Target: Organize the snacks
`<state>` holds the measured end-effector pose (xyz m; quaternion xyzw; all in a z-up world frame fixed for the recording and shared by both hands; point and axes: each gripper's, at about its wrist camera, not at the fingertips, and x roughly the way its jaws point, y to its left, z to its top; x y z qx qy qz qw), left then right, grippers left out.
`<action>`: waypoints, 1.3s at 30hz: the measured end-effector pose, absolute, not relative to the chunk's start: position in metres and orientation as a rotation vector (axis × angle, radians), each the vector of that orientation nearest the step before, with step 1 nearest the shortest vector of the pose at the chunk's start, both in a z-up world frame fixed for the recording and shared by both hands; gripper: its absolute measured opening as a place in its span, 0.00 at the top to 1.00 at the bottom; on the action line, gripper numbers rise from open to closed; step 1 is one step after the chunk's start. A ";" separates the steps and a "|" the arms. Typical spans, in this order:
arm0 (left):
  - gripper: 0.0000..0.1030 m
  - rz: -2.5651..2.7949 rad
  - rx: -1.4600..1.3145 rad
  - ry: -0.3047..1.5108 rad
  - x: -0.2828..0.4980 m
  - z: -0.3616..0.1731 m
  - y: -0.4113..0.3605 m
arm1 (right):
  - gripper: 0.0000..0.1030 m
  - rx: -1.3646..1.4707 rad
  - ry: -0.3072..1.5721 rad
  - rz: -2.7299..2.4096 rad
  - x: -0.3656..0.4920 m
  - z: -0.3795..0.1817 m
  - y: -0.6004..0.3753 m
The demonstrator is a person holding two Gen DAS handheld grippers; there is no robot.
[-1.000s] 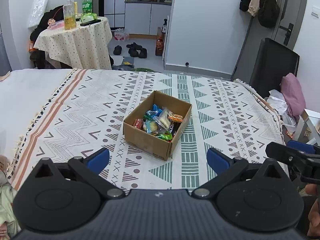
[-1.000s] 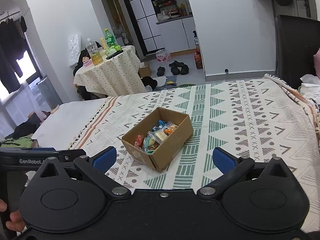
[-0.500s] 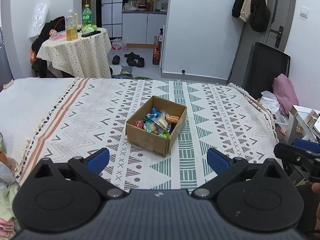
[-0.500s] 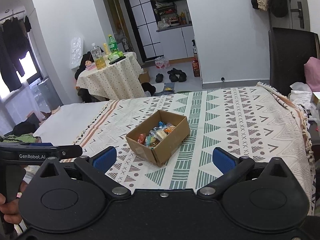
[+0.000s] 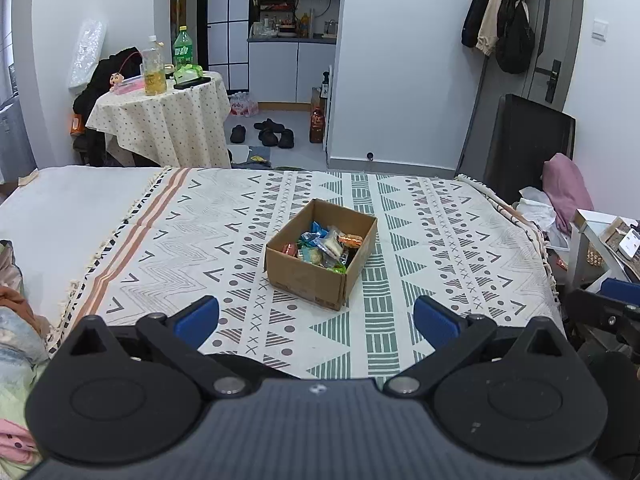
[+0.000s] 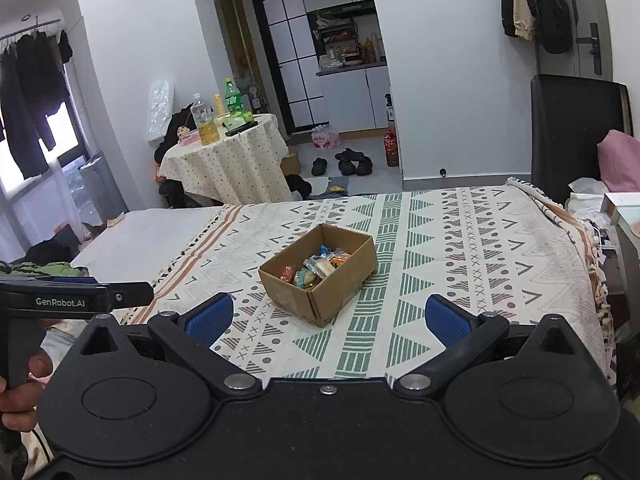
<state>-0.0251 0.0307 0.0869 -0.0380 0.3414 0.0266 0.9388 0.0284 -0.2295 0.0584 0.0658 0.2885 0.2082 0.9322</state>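
Meanwhile both grippers had drawn back from the cardboard box [image 5: 320,258] of snacks [image 5: 326,245] on the bed; left gripper [image 5: 316,320] and right gripper [image 6: 326,318] empty, jaws apart, box farther ahead between them.

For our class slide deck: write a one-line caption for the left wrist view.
Open left gripper faces a cardboard box of wrapped snacks on a patterned bedspread.

Both grippers have drawn back from the bed — the cardboard box [image 5: 320,254] of snacks [image 5: 326,246] now sits smaller and farther off in each view, with more of the patterned blanket [image 5: 440,240] and the room visible around it.
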 end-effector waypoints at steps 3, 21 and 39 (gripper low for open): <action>0.00 0.056 -0.075 0.688 -0.031 0.087 0.032 | 0.00 0.133 0.587 0.415 0.022 0.058 -0.230; 0.00 0.070 -0.114 0.695 -0.040 0.072 0.041 | 0.00 0.169 0.599 0.379 0.013 0.043 -0.240; 0.00 0.073 -0.123 0.703 -0.039 0.067 0.043 | 0.00 0.171 0.605 0.375 0.011 0.041 -0.236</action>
